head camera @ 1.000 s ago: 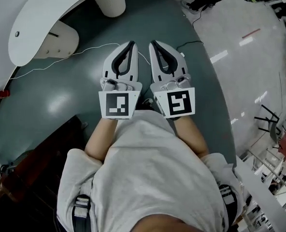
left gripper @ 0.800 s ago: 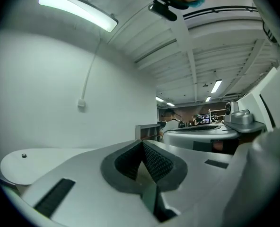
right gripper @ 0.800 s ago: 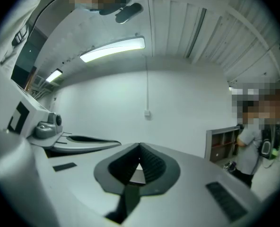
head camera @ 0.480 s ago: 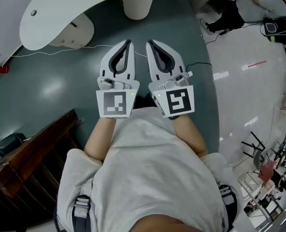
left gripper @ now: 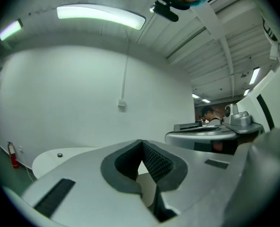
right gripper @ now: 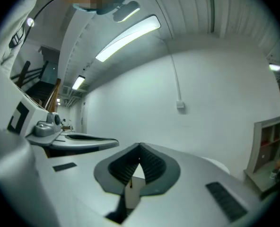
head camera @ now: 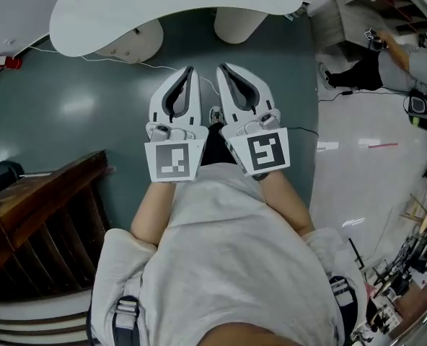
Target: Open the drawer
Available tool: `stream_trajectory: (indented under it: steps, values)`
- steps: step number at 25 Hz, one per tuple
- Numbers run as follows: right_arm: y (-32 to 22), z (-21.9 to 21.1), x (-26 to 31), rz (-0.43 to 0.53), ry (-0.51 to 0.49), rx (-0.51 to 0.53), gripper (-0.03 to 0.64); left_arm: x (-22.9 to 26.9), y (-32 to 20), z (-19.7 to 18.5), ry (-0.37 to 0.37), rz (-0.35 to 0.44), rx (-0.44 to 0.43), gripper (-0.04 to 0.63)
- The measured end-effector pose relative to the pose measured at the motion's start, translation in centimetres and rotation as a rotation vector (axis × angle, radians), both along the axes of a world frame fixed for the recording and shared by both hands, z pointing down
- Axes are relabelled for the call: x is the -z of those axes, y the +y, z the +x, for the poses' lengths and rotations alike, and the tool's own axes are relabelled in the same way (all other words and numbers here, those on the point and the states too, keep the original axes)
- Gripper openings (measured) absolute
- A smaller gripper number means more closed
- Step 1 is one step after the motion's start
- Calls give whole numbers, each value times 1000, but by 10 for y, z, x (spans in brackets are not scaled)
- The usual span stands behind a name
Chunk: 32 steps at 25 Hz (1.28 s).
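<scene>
Over floor [head camera: 55, 121]: left tongs [head camera: 192, 71], right tongs [head camera: 221, 68] closed.

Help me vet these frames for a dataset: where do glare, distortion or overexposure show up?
Head view: the fisheye bows the white table, and bright streaks of glare lie on the pale floor. Left gripper view: a dark round vignette fills the corners, and the ceiling light strip is blown out. Right gripper view: the same vignette, with the ceiling tube blown out.
</scene>
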State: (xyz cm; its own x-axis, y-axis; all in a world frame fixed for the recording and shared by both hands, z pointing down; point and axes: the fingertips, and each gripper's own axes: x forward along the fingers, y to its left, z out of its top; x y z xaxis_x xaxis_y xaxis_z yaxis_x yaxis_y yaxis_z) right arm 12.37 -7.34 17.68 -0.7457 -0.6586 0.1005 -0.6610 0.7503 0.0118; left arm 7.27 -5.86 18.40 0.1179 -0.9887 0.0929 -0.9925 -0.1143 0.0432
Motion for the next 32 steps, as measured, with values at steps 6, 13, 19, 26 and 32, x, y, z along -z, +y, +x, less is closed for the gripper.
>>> stream_trajectory:
  steps: [6,13,19,26,32]
  values:
    - [-46,-34,6,8,-9,112,14,2,-44,-30,-10,-7,103,6]
    - [-91,-42,-9,-15,-11,212,14,-14,-76,-34,-5,-37,210,6]
    - [-94,-79,-18,-23,-25,330,14,-25,-71,-72,0,-55,324,6]
    - [-73,-159,-27,-27,-2,507,14,-40,-41,-137,4,-72,461,6]
    - [-45,-228,-61,-62,-3,664,14,-71,-18,-199,-15,-98,586,6]
